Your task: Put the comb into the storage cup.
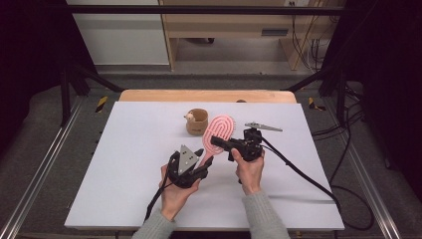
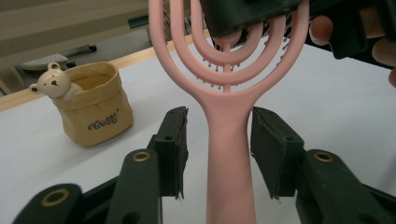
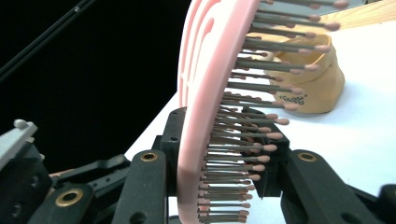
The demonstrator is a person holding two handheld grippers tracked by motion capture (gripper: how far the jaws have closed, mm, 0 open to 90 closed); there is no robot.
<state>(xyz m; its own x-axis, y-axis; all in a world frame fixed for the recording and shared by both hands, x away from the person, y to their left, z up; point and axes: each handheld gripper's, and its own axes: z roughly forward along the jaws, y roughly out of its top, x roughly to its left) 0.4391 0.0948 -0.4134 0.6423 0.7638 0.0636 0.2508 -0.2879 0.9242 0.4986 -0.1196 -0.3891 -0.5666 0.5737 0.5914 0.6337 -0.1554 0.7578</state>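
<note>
A pink hairbrush (image 1: pixel 219 130) hangs over the middle of the white table, its oval head pointing away from the person. My right gripper (image 1: pixel 219 143) comes in from the right and is shut on the brush head; in the right gripper view its jaws (image 3: pixel 224 144) clamp the pink back (image 3: pixel 196 116) and the bristles. My left gripper (image 1: pixel 205 163) is at the handle end. In the left gripper view the handle (image 2: pixel 229 140) runs between its pads (image 2: pixel 173 149) with a gap on each side, so it is open. The right gripper (image 2: pixel 252 14) shows at the top of that view.
A tan bag-shaped cup (image 1: pixel 197 121) with a small bear on its rim stands just behind and left of the brush head, also seen as the cup (image 2: pixel 93 107). The white board (image 1: pixel 124 164) ends in a wooden strip at the back. Cables trail off right.
</note>
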